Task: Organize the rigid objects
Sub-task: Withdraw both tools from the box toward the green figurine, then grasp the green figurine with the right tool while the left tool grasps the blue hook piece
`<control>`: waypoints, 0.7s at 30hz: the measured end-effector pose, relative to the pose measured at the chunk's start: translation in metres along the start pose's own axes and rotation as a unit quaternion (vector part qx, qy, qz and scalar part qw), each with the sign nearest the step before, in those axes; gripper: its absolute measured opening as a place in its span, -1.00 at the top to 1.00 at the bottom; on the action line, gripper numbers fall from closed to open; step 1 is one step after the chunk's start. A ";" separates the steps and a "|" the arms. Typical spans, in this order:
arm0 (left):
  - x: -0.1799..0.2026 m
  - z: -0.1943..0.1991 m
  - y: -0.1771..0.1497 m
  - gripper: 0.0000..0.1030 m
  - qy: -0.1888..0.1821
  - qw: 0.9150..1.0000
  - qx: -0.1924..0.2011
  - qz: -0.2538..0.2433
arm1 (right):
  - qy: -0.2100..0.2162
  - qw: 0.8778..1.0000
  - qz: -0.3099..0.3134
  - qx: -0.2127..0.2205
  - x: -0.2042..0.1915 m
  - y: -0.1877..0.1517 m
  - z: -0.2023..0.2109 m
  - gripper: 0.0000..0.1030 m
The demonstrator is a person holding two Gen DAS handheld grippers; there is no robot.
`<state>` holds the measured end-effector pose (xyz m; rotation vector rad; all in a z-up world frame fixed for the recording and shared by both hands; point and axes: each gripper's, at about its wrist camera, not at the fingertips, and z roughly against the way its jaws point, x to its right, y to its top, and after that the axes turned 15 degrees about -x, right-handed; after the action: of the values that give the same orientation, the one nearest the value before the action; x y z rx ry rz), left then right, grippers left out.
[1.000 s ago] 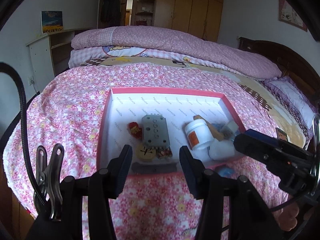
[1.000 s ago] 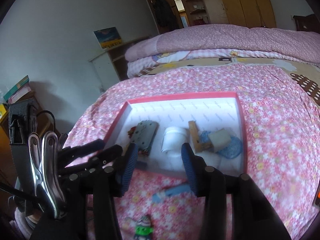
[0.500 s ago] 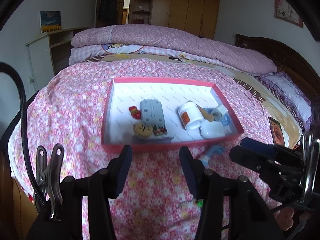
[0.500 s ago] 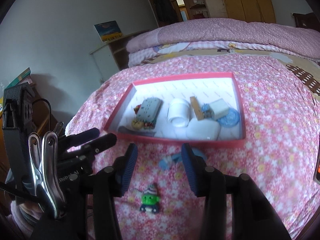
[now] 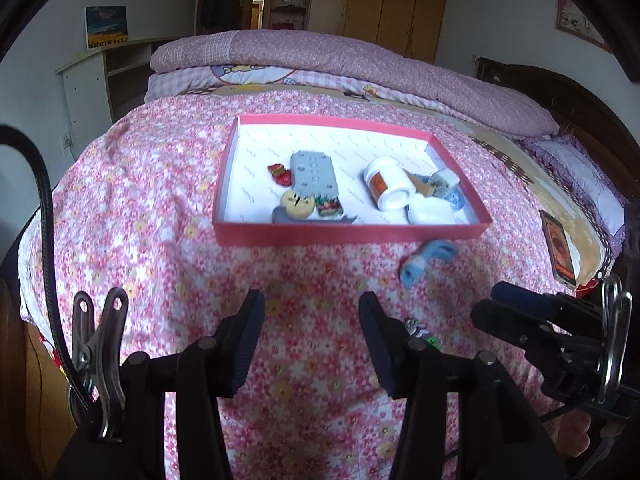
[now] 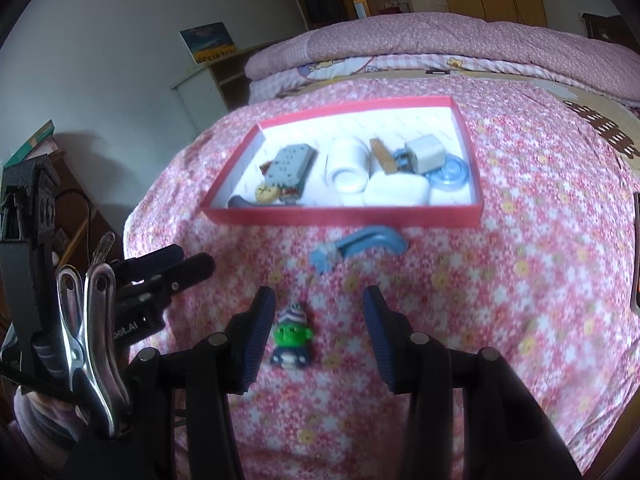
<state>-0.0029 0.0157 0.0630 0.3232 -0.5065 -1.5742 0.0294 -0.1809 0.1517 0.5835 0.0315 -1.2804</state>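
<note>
A pink-walled box lies on the flowered bedspread. It holds a grey block, a white jar, a white case, a blue disc and other small pieces. In front of the box lies a blue curved tool. Nearer me a green figure with a striped hat lies on the bedspread, in line with the gap of my right gripper, which is open. My left gripper is open and empty above the bedspread.
A phone lies at the bed's right side. Folded quilts are stacked behind the box. A white shelf unit stands at the left. Each gripper shows at the edge of the other's view.
Both grippers have drawn back from the box toward the bed's near edge. The box now looks farther off, and the blue tool and the green figure have come into view.
</note>
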 end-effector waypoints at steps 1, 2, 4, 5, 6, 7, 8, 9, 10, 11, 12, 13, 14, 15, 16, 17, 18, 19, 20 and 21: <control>-0.001 -0.002 -0.003 0.00 0.000 1.000 -0.003 0.001 | -0.002 1.000 0.001 -0.003 -0.001 -0.002 -0.001 0.09; -0.002 -0.003 -0.004 0.00 0.000 1.000 -0.006 0.002 | -0.004 1.000 0.004 -0.005 -0.002 -0.005 -0.001 0.09; -0.004 -0.006 -0.008 0.00 0.003 1.000 -0.012 0.002 | -0.010 1.000 0.012 -0.008 -0.005 -0.012 -0.002 0.09; -0.004 -0.008 -0.010 0.00 0.005 1.000 -0.014 0.003 | -0.011 1.000 0.015 -0.010 -0.006 -0.014 -0.003 0.09; -0.005 -0.009 -0.011 0.00 0.006 1.000 -0.016 0.005 | -0.012 1.000 0.019 -0.013 -0.008 -0.016 -0.004 0.09; -0.007 -0.009 -0.012 0.00 0.005 1.000 -0.017 0.006 | -0.010 1.000 0.021 -0.017 -0.009 -0.019 -0.005 0.09; -0.008 -0.010 -0.013 0.00 0.004 1.000 -0.017 0.009 | -0.008 0.999 0.023 -0.021 -0.010 -0.021 -0.007 0.09; -0.010 -0.010 -0.013 0.00 0.004 1.000 -0.018 0.011 | -0.007 0.999 0.025 -0.025 -0.011 -0.024 -0.008 0.09; -0.011 -0.010 -0.014 0.00 0.004 1.000 -0.018 0.014 | -0.006 0.999 0.027 -0.031 -0.012 -0.027 -0.011 0.09; -0.012 -0.010 -0.014 0.00 0.004 1.000 -0.018 0.016 | -0.006 0.999 0.029 -0.034 -0.012 -0.028 -0.012 0.09; -0.013 -0.010 -0.014 0.00 0.004 1.000 -0.018 0.018 | -0.006 0.999 0.030 -0.036 -0.012 -0.030 -0.013 0.09; -0.013 -0.010 -0.014 0.00 0.004 1.000 -0.018 0.018 | -0.005 0.999 0.030 -0.039 -0.013 -0.032 -0.015 0.09; -0.013 -0.010 -0.015 0.00 0.005 1.000 -0.019 0.018 | -0.004 0.999 0.031 -0.042 -0.013 -0.032 -0.016 0.09; -0.013 -0.010 -0.015 0.00 0.006 1.000 -0.019 0.018 | -0.003 0.999 0.032 -0.044 -0.013 -0.033 -0.017 0.09; -0.014 -0.011 -0.016 0.00 0.007 1.000 -0.019 0.018 | -0.003 0.998 0.033 -0.047 -0.014 -0.034 -0.018 0.09; -0.014 -0.011 -0.016 0.00 0.007 1.000 -0.020 0.018 | -0.003 0.998 0.035 -0.051 -0.015 -0.034 -0.020 0.09; -0.014 -0.012 -0.016 0.00 0.006 1.000 -0.021 0.019 | -0.004 0.998 0.038 -0.054 -0.017 -0.035 -0.022 0.09; -0.015 -0.012 -0.016 0.00 0.006 1.000 -0.022 0.020 | -0.004 0.998 0.040 -0.055 -0.018 -0.035 -0.023 0.09; -0.015 -0.013 -0.015 0.00 0.006 1.000 -0.023 0.021 | -0.005 0.997 0.043 -0.057 -0.019 -0.035 -0.024 0.09; -0.015 -0.014 -0.015 0.00 0.005 0.999 -0.024 0.022 | -0.007 0.997 0.046 -0.058 -0.021 -0.034 -0.025 0.09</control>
<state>-0.0081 0.0293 0.0419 0.2822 -0.4648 -1.5397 0.0002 -0.1571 0.1239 0.4710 0.0678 -1.1854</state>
